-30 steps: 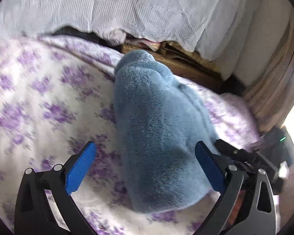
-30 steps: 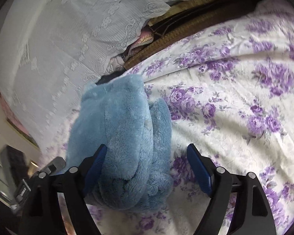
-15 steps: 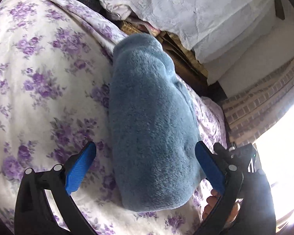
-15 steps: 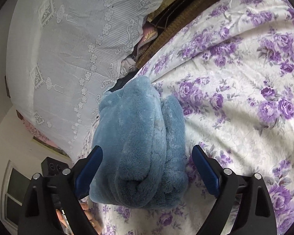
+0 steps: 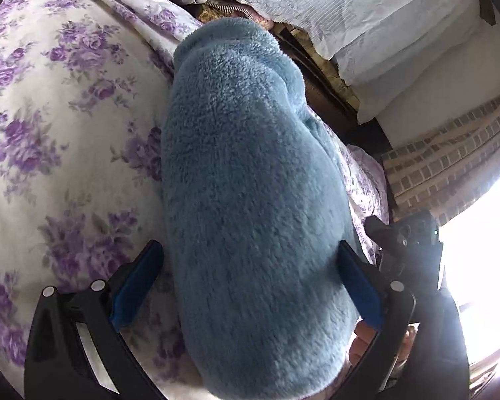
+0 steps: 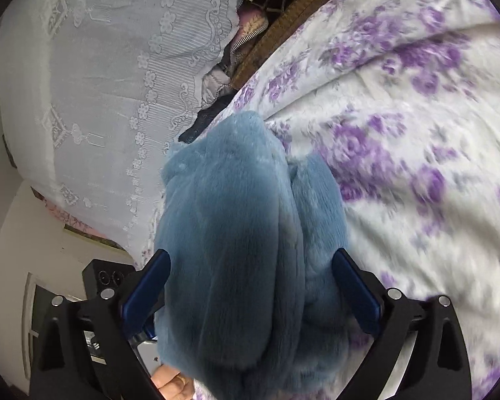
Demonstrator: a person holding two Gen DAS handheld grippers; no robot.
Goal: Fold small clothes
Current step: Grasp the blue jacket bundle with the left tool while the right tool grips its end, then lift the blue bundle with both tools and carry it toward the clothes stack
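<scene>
A fluffy blue garment (image 5: 250, 200), folded into a thick long bundle, lies on the purple-flowered bedsheet (image 5: 50, 133). My left gripper (image 5: 250, 286) is open, its blue-padded fingers (image 5: 136, 286) straddling one end of the bundle. In the right wrist view the same bundle (image 6: 250, 250) shows its stacked layers. My right gripper (image 6: 250, 293) is open and straddles the other end, with its pads (image 6: 356, 293) close beside the fleece. The other gripper shows at each view's edge (image 5: 413, 250).
A white lace cover (image 6: 100, 83) hangs at the bed's far side, with a dark wooden edge (image 5: 320, 76) and bits of other cloth (image 6: 236, 50) under it. A brick-patterned curtain (image 5: 450, 153) and a bright window stand to the right in the left wrist view.
Both grippers have moved in over the ends of the blue bundle, which now fills the space between each pair of fingers. Both stayed open.
</scene>
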